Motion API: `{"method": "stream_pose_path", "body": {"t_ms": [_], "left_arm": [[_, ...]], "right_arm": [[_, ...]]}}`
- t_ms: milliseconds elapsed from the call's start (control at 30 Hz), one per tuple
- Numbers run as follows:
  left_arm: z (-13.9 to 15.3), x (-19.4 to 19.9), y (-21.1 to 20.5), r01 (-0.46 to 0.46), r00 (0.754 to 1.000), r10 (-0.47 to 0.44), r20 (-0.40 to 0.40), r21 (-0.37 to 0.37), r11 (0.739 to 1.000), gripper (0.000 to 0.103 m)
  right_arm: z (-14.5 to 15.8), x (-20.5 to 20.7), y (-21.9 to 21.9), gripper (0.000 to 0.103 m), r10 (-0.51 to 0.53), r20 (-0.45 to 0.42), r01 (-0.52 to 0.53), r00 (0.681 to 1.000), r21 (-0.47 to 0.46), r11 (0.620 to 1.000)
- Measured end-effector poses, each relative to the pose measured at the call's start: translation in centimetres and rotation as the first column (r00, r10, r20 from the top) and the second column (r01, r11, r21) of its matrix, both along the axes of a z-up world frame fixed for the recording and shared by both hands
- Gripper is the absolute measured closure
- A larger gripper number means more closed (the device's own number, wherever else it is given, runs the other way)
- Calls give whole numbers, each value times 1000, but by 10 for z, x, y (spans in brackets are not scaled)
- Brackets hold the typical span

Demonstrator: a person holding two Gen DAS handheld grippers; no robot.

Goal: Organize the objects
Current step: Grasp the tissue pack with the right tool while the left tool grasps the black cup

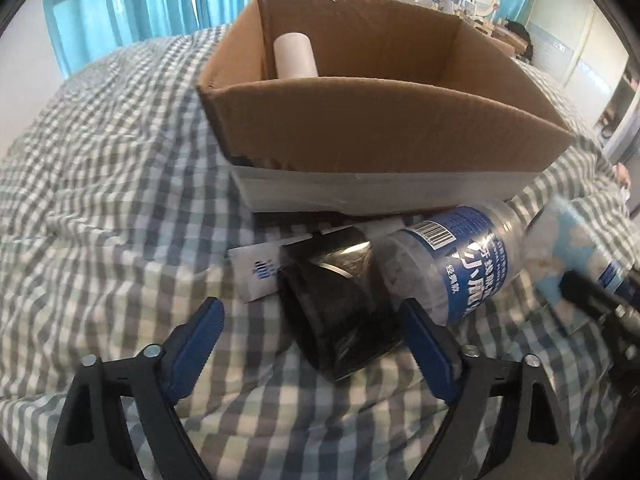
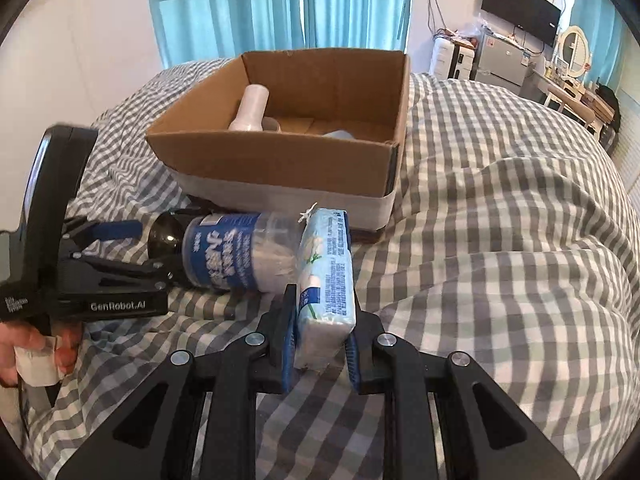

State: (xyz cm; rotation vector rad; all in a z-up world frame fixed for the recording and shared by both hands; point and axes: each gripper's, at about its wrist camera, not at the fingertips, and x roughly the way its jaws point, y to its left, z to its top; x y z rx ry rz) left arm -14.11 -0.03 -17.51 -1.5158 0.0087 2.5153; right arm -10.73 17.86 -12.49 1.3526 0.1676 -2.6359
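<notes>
A cardboard box [image 1: 376, 132] stands on the checked bed, also in the right wrist view [image 2: 280, 160], with a cream bottle [image 2: 250, 110] inside. In front of it lie a black roll [image 1: 340, 312], a clear jar with a blue label [image 1: 464, 260] and a white card [image 1: 256, 270]. My left gripper [image 1: 312, 332] is open, its blue pads either side of the black roll. My right gripper [image 2: 320, 344] is shut on a light-blue tissue pack [image 2: 326, 276], held beside the jar [image 2: 240, 256].
The grey-and-white checked bedding [image 2: 500, 240] is rumpled, with a raised fold on the right. Blue curtains [image 2: 280, 4] hang behind the box. A TV, small fridge and desk [image 2: 520, 52] stand at the far right.
</notes>
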Motion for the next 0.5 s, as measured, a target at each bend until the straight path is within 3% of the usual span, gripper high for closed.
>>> {"method": "stream_pose_path", "body": {"t_ms": [67, 133, 233, 500], "left_arm": [[-2, -5, -2, 5, 1000, -6, 17, 49, 999, 40], [-4, -7, -5, 12, 999, -15, 32, 95, 995, 70], [-2, -5, -8, 7, 1000, -9, 26, 95, 995, 86], [15, 12, -18, -7, 1000, 6, 11, 64, 998, 93]], "right_arm": [[-3, -1, -2, 83, 1, 9, -1, 1000, 10, 1000], [-4, -1, -2, 83, -3, 15, 3, 1000, 12, 1000], [-5, 0, -1, 83, -9, 15, 9, 1000, 17, 1000], [5, 7, -4, 83, -13, -26, 14, 1000, 39, 999]]}}
